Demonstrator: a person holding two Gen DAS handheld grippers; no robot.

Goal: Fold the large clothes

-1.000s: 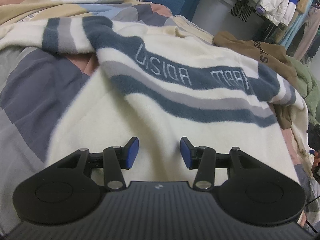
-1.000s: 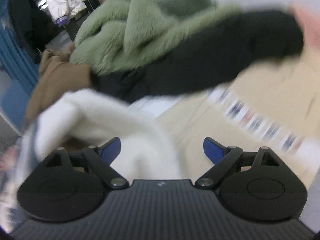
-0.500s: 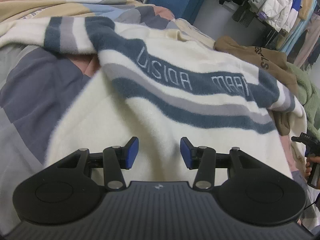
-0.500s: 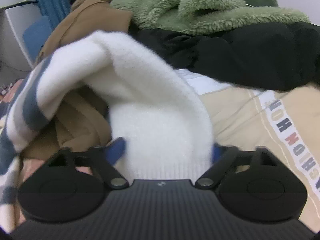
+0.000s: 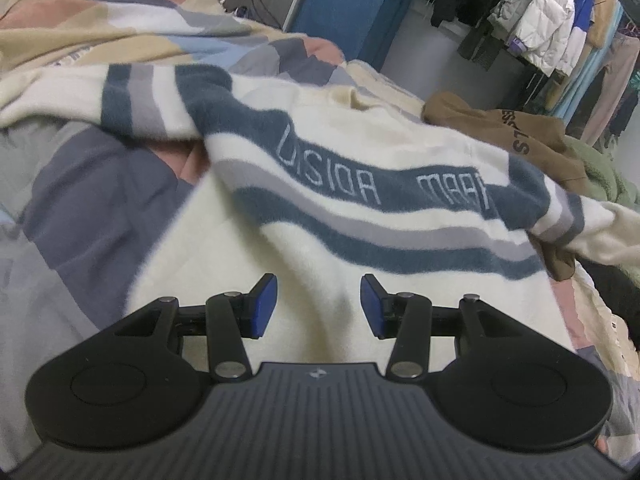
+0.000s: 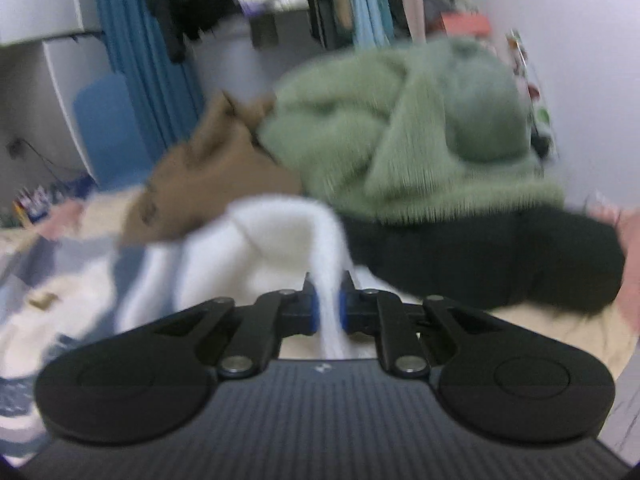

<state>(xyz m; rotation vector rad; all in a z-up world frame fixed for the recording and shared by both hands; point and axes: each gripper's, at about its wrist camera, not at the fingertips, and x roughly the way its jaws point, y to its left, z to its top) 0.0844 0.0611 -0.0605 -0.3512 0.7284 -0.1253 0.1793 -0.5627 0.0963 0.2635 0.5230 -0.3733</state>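
Note:
A cream sweater (image 5: 248, 248) with blue and grey stripes and lettering lies spread on the bed. My left gripper (image 5: 318, 306) is open, just above the sweater's lower body, holding nothing. My right gripper (image 6: 328, 308) is shut on the sweater's white sleeve (image 6: 280, 240) and holds it lifted off the bed. The right wrist view is blurred by motion.
A patchwork bedspread (image 5: 100, 184) covers the bed. A brown garment (image 5: 516, 136), a green fleece (image 6: 420, 140) and a black garment (image 6: 480, 260) are piled at the sweater's right side. A clothes rack (image 5: 560, 20) and a blue pad (image 5: 340, 16) stand behind.
My right gripper closed on the white sleeve and lifted it. The left gripper stayed open and nearly still over the sweater.

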